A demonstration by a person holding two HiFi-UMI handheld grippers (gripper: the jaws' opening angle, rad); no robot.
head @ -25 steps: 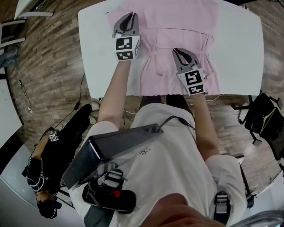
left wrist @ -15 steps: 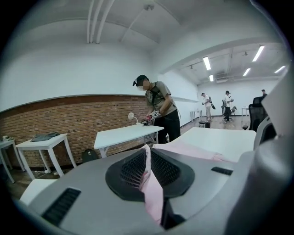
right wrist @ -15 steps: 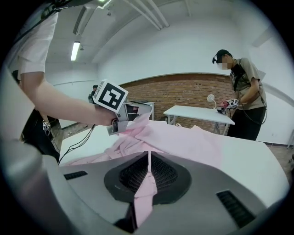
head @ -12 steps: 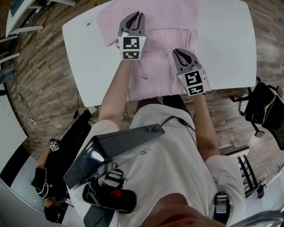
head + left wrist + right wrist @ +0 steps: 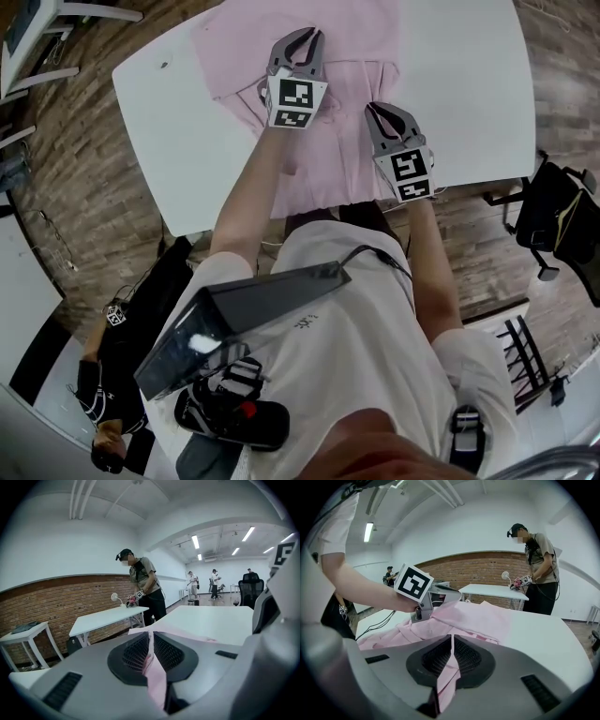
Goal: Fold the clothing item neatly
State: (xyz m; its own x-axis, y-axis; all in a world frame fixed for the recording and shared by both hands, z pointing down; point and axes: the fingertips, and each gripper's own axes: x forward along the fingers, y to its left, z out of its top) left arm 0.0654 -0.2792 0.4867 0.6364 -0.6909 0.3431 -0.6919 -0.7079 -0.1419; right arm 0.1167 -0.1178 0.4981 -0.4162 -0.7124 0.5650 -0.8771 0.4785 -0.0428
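1. The smooth, white, rectangular counter [image 5: 178, 112] carries the pink garment [image 5: 234, 56], which lies spread and rumpled across its middle.
2. The garment is thin, limp cloth that creases easily. A fold across it looks to be in hand.
3. The left gripper [image 5: 151, 637] has its fingers clenched on a raised pink edge. That edge probably needs laying flat next, with the edges matched.
4. The right gripper [image 5: 452, 641] has its fingers pinched on cloth at the garment's right side.

Far part of pink garment [image 5: 342, 141] cut off at top edge; near hem seemingly behind torso [image 5: 356, 281].
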